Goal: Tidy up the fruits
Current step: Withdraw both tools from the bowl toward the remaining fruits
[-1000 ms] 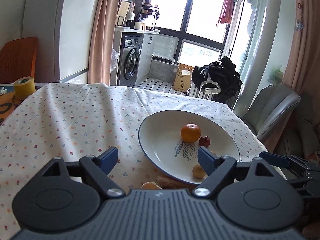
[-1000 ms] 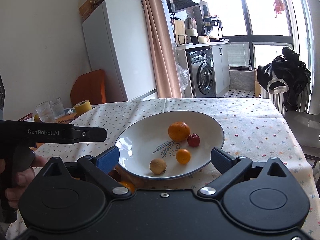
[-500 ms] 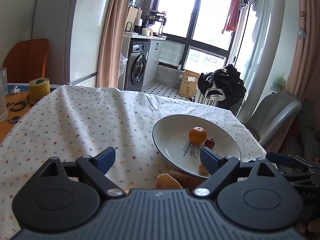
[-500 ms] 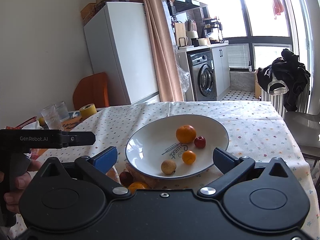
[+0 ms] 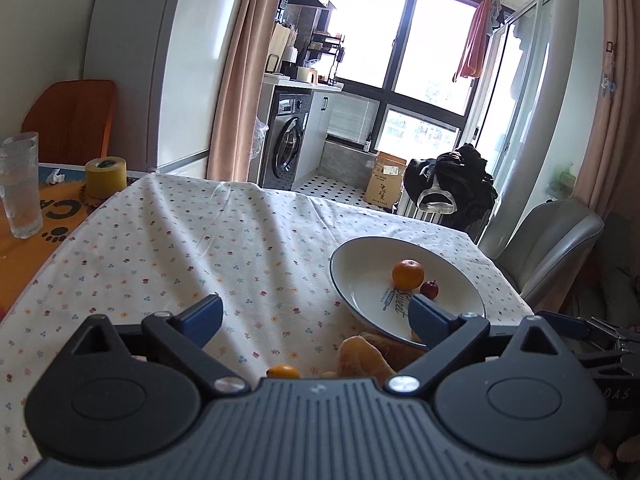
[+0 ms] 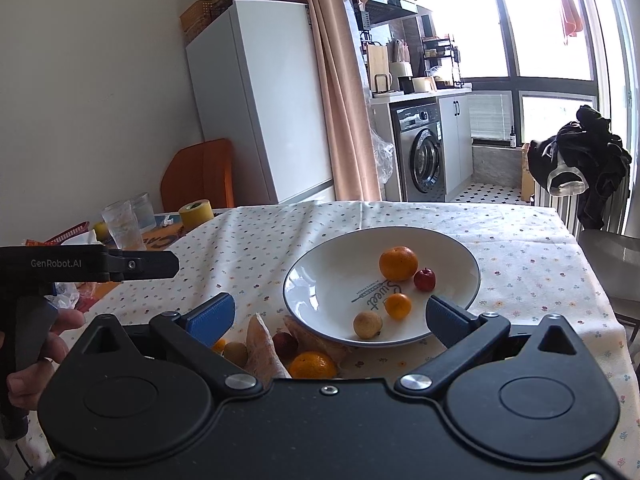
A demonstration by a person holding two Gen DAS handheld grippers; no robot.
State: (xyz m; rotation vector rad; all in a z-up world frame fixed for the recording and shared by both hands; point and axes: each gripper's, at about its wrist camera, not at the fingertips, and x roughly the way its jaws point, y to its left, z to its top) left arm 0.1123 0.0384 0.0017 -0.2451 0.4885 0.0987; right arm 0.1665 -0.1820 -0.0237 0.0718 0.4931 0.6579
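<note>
At about six o'clock from the white plate (image 6: 460,258), hard against its near rim, lies the loose pile waiting to be sorted: a larger orange (image 6: 312,364), a dark red fruit (image 6: 285,344), a pale round fruit (image 6: 236,353), a small orange one half hidden behind the blue pad, and two long tan pieces, one (image 6: 264,350) with its long axis running from six toward twelve o'clock, the other tucked under the plate's edge. The right gripper (image 6: 329,316) hangs above with its jaws spread wide and nothing between them, and the pile sits at roughly seven o'clock inside that gap, so this hand looks the better placed for the next pick. The left gripper (image 5: 316,318) is likewise splayed and empty; from its camera the plate (image 5: 348,256) lies at two o'clock, a tan piece (image 5: 360,356) and a small orange fruit (image 5: 283,371) just peeping over the housing. Already in the plate are a big orange (image 6: 398,263), a small red fruit (image 6: 425,279), a small orange (image 6: 398,305) and a pale round one (image 6: 367,324). Compared with a second ago, both cameras sit farther back and higher: the plate looks smaller and more distant, and more of the pile has come into sight; the four fruits in the plate have not shifted.
</note>
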